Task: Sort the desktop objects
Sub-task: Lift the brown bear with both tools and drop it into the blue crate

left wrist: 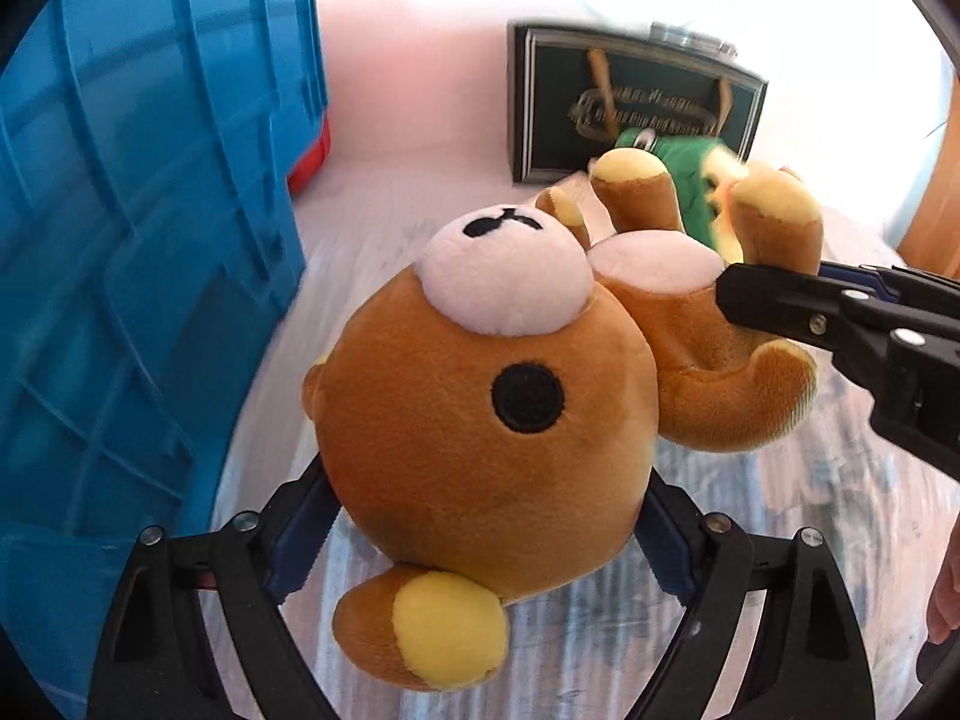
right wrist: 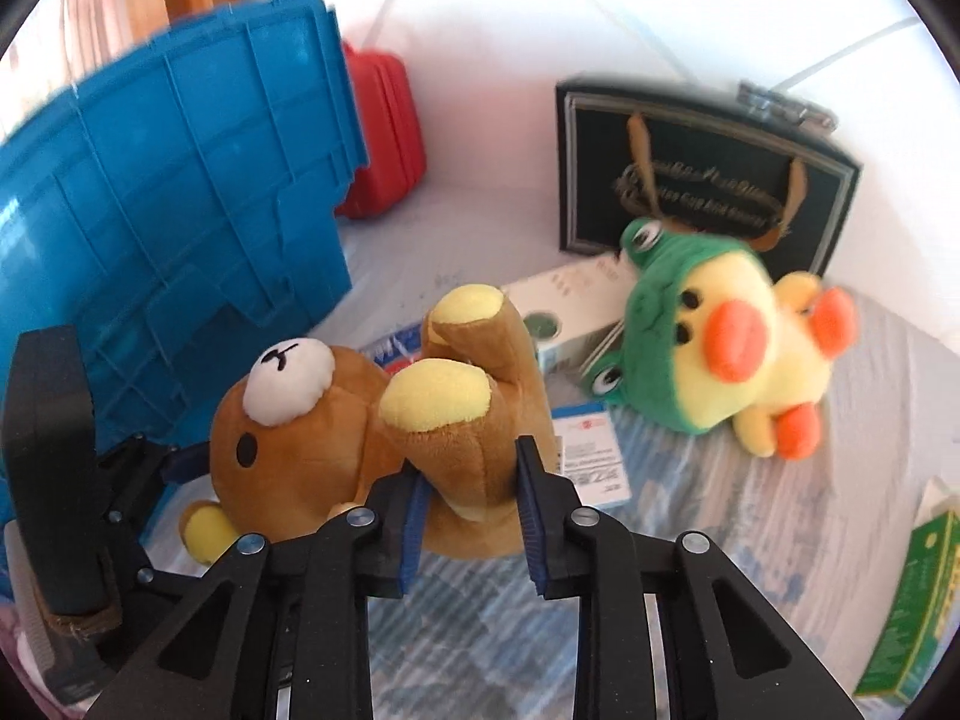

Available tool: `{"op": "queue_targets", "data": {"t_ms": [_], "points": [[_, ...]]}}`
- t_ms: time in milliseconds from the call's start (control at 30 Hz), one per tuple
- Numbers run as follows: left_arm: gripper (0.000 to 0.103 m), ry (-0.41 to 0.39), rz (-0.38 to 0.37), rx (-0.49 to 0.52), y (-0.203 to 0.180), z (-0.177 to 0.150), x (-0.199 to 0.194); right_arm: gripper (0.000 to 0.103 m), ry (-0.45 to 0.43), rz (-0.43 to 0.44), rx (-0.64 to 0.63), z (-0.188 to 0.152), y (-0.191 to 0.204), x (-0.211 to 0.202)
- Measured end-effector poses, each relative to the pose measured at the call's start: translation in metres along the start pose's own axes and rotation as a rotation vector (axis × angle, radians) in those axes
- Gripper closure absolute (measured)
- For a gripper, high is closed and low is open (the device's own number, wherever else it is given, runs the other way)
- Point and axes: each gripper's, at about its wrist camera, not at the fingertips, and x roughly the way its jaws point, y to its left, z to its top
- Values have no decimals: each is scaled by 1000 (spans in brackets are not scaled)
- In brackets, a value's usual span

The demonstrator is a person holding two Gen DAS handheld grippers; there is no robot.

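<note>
A brown plush bear (left wrist: 480,408) with a white muzzle and yellow paws lies on its back over the pale striped tabletop (left wrist: 750,600). My left gripper (left wrist: 480,534) clasps the bear's head, one blue pad pressing on each side of it. My right gripper (right wrist: 474,510) is shut on one of the bear's legs (right wrist: 474,450), just below its yellow foot. In the left wrist view the right gripper (left wrist: 750,294) comes in from the right, against the bear's belly. In the right wrist view the left gripper (right wrist: 180,456) sits at the left by the bear's head (right wrist: 288,420).
A big blue crate (right wrist: 180,210) stands close on the left, with a red case (right wrist: 384,138) behind it. Behind the bear are a yellow duck plush in a green frog hood (right wrist: 720,348), a white box (right wrist: 570,312), a black framed box (right wrist: 690,180) and paper cards (right wrist: 591,456). A green carton (right wrist: 918,600) lies at right.
</note>
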Motion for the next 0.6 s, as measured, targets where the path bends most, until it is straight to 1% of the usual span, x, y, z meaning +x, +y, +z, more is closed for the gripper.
{"op": "queue_targets", "data": {"t_ms": [100, 233, 367, 433, 500, 600], "points": [[15, -61, 1, 7, -6, 10, -25, 78, -55, -5, -3, 8, 0, -30], [15, -157, 0, 17, -15, 26, -71, 78, -144, -24, -21, 20, 8, -79], [15, -276, 30, 42, -25, 38, -130, 78, -252, -53, -50, 29, 21, -138], [15, -320, 37, 41, -26, 41, -157, 78, -298, -58, -63, 33, 28, -163], [14, -368, 50, 38, -24, 45, -187, 78, -351, -67, -86, 40, 41, -190], [14, -427, 90, 28, -16, 51, -231, 78, -418, -61, -118, 48, 64, -228]]}}
